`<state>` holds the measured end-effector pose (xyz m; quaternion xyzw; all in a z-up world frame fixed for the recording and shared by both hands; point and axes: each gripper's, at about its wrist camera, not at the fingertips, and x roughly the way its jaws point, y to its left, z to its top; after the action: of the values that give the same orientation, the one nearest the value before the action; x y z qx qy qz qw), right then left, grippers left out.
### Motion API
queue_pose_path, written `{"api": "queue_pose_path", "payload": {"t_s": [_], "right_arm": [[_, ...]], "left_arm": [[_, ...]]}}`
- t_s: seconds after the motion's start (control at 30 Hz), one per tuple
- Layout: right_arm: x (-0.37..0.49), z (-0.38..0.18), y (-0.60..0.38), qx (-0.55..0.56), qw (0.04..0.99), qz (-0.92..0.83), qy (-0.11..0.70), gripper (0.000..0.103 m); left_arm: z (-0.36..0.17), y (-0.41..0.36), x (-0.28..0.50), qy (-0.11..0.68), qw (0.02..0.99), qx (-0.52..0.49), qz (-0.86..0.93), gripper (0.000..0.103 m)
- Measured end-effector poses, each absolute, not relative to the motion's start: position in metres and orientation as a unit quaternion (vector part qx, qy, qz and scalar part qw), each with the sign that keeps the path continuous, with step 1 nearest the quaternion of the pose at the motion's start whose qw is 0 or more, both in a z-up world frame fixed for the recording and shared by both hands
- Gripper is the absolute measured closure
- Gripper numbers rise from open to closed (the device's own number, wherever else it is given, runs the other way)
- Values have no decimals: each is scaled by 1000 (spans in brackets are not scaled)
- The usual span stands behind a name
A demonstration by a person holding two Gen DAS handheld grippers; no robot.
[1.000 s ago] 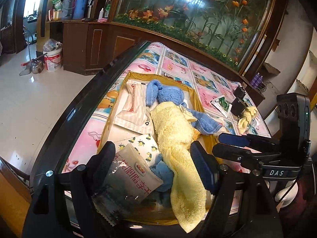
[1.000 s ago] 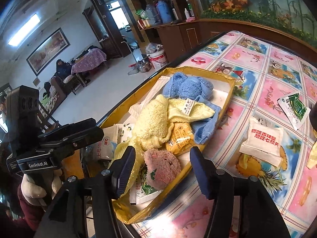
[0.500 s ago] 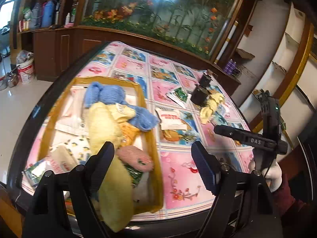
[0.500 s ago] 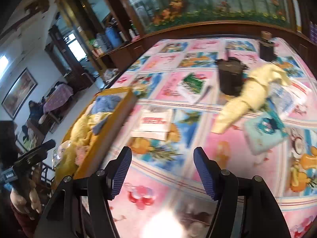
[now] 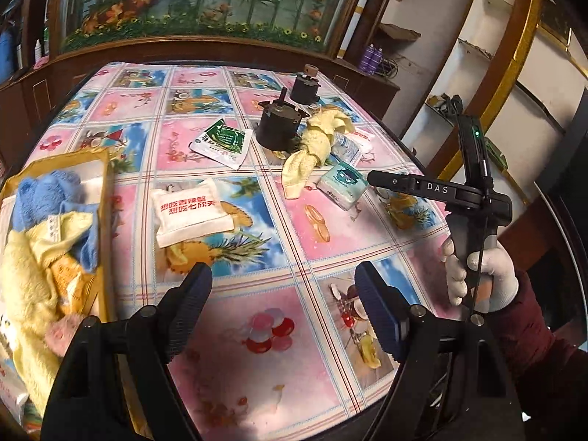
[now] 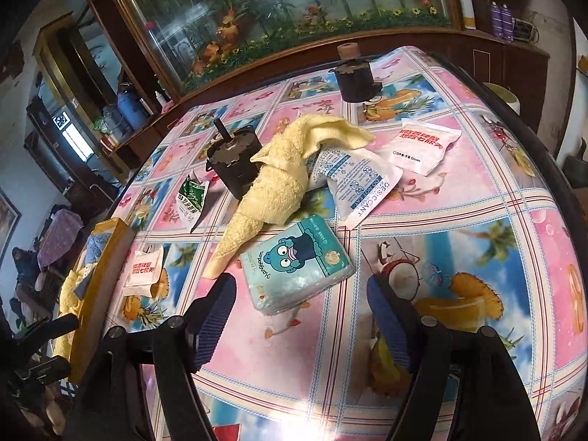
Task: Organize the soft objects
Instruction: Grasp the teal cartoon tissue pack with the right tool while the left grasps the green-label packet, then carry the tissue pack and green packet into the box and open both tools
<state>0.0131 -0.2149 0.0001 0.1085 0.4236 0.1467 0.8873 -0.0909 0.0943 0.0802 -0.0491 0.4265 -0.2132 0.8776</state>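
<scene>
- Both your claws have swung away from the yellow tray at the counter's left edge — a second ago they were right over it, now they look out across the counter. My read: that drop-off is finished and you're lining up the next pick.
- Left claw is spread wide with nothing in it, hanging over the near edge. Right claw is released too, empty, with the teal tissue pack sitting just ahead of its fingers — looks like the next target.
- The loose yellow towel is still out mid-counter, draped against a black motor, touching the tissue pack. The tray already holds a blue towel and another yellow one.
- Readable stuff: "DESICCANT" and "DO NOT EAT" on the white sachet; "Gloves" under red Chinese print on the white packet; "DAS" on the right claw's body in the left view.
</scene>
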Motion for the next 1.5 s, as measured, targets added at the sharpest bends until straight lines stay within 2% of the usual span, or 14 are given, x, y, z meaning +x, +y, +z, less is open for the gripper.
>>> {"api": "queue_pose_path", "payload": {"t_s": [0.27,0.4,0.6,0.7,0.83,0.93,1.07,1.1,1.2,1.4,1.5], "right_arm": [[30,-11,-202,87,884,150,433,24],[39,-14,-200,91,883,152,436,23],[47,-20,-198,93,878,155,443,22],[48,-21,-195,91,879,160,440,18],[47,-25,-185,74,880,163,439,9],[48,-29,-174,52,882,159,441,3],[51,-30,-163,24,884,145,445,2],[50,-31,-160,15,883,144,446,3],[45,-30,-158,2,887,141,439,18],[38,-26,-163,17,887,155,434,39],[31,-24,-166,27,886,155,436,42]], "left_arm": [[55,69,-13,465,872,0,-153,23],[60,63,34,454,876,4,-161,23],[45,41,94,446,877,96,-147,23],[31,34,110,457,868,118,-157,23],[18,25,121,462,860,156,-147,15],[17,25,126,465,861,142,-147,11],[14,30,132,480,857,115,-145,9],[14,31,132,484,857,107,-143,11],[18,35,128,482,860,99,-138,35],[26,39,108,478,862,88,-144,36],[38,44,91,469,867,67,-154,36]]}}
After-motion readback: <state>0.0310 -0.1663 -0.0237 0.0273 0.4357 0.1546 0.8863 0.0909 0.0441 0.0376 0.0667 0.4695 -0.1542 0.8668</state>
